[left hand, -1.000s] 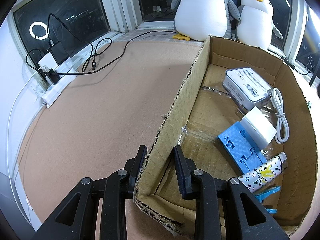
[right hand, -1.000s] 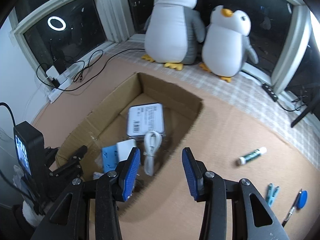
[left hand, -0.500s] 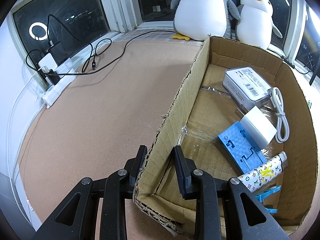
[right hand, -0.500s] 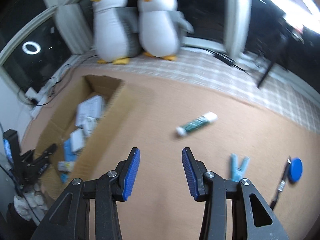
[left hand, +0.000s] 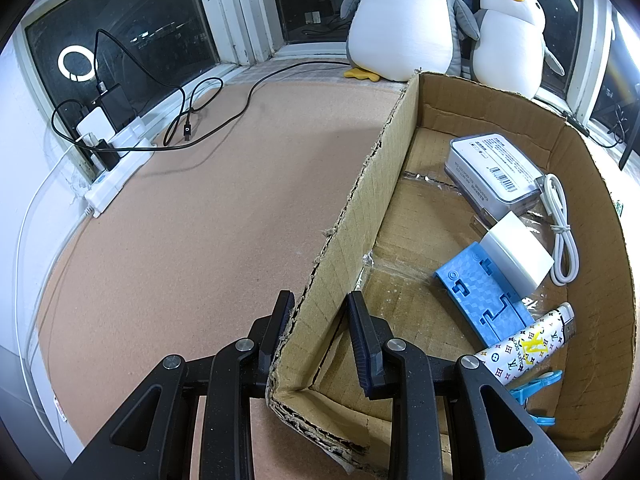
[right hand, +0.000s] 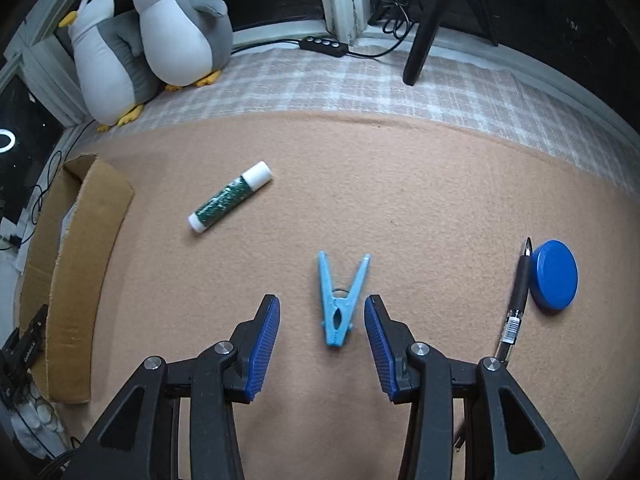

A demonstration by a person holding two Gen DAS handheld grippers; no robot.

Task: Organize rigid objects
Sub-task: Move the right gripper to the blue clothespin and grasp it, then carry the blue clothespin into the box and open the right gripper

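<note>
My left gripper (left hand: pixel 320 304) is shut on the left wall of the cardboard box (left hand: pixel 360 208), near its front corner. In the box lie a grey case (left hand: pixel 496 168), a white cable (left hand: pixel 560 232), a white block (left hand: pixel 516 256), a blue plastic stand (left hand: pixel 476 292), a patterned lighter (left hand: pixel 528 348) and a blue clip (left hand: pixel 536 388). My right gripper (right hand: pixel 321 300) hangs open above the carpet, with a blue clothespin (right hand: pixel 340 300) lying between its fingers, untouched. A green glue stick (right hand: pixel 230 198) lies to the left, a pen (right hand: pixel 516 300) and a blue lid (right hand: pixel 554 274) to the right.
Two plush penguins (right hand: pixel 176 28) stand at the window. A power strip with chargers and cables (left hand: pixel 116 160) runs along the left wall. A dark stand leg (right hand: pixel 424 24) and a switch cable (right hand: pixel 324 44) sit at the back. The box (right hand: pixel 80 260) is far left in the right wrist view.
My right gripper has swung away from the box to the right and sunk over the blue clothespin. The left gripper has kept still on the box wall.
</note>
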